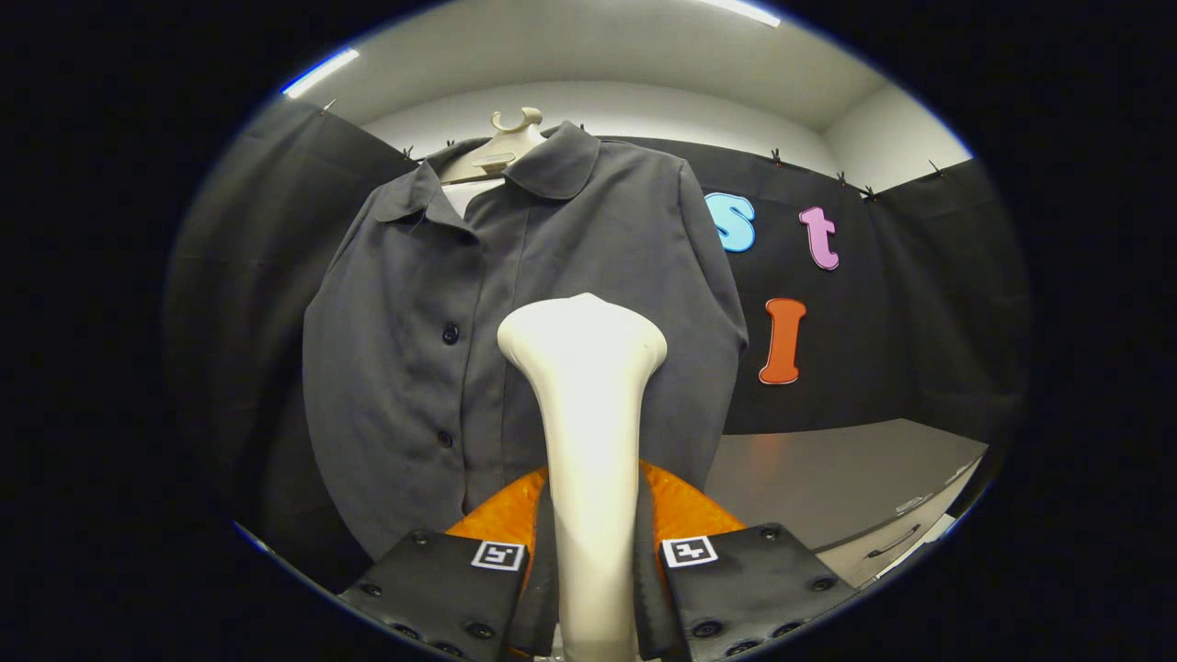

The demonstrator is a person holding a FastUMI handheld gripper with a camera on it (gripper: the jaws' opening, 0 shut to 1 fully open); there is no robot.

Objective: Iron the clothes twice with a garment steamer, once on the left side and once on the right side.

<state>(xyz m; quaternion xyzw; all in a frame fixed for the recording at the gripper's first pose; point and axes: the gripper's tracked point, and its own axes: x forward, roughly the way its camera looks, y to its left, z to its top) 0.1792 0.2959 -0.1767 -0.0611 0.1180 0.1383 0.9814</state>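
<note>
Black cloth (919,303) lines the booth, clipped up along its top edge by small clips (777,157). To the right, a grey table (828,478) runs toward the far cloth, with a drawer handle (890,542) on its near front. Overhead, a white ceiling (598,55) carries two light strips (319,72).

Black cloth (919,303) hangs as the booth's wall on all sides, pinned along its upper edge by small dark clips (777,156), and above it a pale plaster wall (644,106) rises to a white ceiling (588,46). Two long strip lights (320,72) glow on that ceiling, one toward each side. Low at the right a grey desk (828,478) runs back to the cloth, its front edge curving toward a pale cabinet front (906,538) with a slim dark handle just below the desk's near corner.
</note>
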